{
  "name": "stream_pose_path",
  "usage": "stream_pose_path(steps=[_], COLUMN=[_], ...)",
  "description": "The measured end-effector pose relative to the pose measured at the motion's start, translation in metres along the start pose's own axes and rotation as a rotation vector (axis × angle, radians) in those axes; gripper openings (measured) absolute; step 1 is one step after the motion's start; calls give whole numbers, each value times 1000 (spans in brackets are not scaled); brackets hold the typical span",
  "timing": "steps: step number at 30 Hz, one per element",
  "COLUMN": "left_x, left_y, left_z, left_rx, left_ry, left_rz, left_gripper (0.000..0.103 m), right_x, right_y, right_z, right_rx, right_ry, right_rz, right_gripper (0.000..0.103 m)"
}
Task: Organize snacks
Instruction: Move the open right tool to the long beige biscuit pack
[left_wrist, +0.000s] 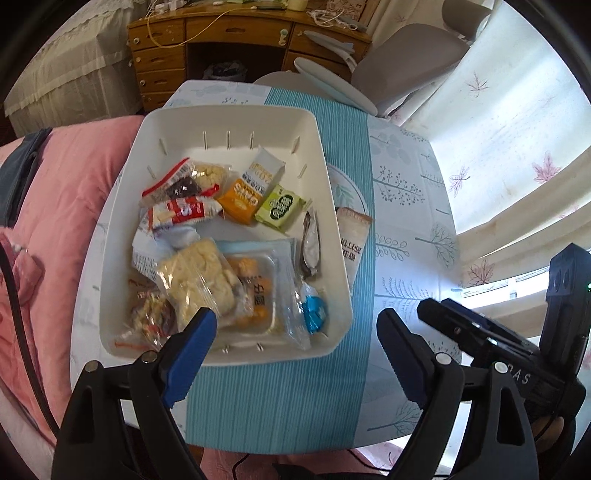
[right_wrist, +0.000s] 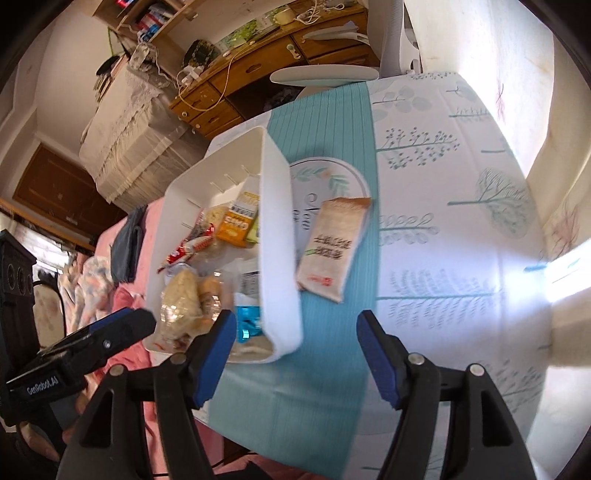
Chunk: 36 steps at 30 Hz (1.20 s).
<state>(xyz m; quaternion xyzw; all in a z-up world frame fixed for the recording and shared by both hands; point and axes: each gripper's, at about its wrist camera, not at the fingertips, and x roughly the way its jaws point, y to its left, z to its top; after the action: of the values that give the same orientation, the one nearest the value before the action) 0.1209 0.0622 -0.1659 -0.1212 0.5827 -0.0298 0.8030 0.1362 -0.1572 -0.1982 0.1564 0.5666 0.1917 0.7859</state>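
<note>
With both hand-held grippers (left_wrist: 295, 343) (right_wrist: 295, 350) being held wide and empty, the beige packet (right_wrist: 330, 245) left outside the white basket (right_wrist: 277, 240) is being risked as overlooked.

A wooden desk (left_wrist: 236, 40) stands beyond the table (left_wrist: 406, 206), beside sunlit leaf-print curtains (left_wrist: 517, 122).

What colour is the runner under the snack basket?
Teal runner with fine stripes, clearest from the left wrist view.
</note>
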Motion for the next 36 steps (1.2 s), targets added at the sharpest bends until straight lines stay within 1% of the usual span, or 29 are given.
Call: stream_pose_path(steps=[4, 8, 11, 13, 18, 21, 23, 25, 29, 31, 33, 36], left_x=[1, 4, 5, 5, 11, 14, 15, 15, 17, 18, 18, 18], left_y=[-14, -27, -32, -34, -34, -32, -30, -28, -23, -20, -17, -14], left_z=[-8, -13, -14, -15, -17, -18, -18, -18, -17, -16, -16, -15], left_rx=[-38, -65, -83, -91, -119, -141, -152, -162, -180, -189, -200, -207], left_ry=[10, 13, -2, -14, -27, -35, -45, -52, -64, -66, -72, -81], left_rz=[21, 34, 38, 42, 51, 49, 55, 57, 73, 81, 85, 100], left_gripper=[88, 88, 88, 88, 88, 88, 88, 88, 88, 88, 88, 88], right_x=[-3, -3, -1, 3, 25, 47, 64, 78, 99, 110, 120, 130], right_y=[-11, -17, -22, -24, -24, -24, -29, -33, -33, -34, -33, -30], right_z=[9, 17, 21, 25, 33, 39, 45, 51, 58, 61, 64, 65], right_rx=[-86, -209, -305, -358, -493, -563, -533, -491, -443, -404, -373, -367], right_ry=[9, -6, -36, -73, -114, -102, -59, -26, -2, 22, 44, 55], right_rz=[-20, -50, -62, -73, -94, -95, -108, -84, -82, -66, -71, -82], right_gripper=[75, 76, 77, 77, 77, 77, 77, 77, 77, 77, 77, 77])
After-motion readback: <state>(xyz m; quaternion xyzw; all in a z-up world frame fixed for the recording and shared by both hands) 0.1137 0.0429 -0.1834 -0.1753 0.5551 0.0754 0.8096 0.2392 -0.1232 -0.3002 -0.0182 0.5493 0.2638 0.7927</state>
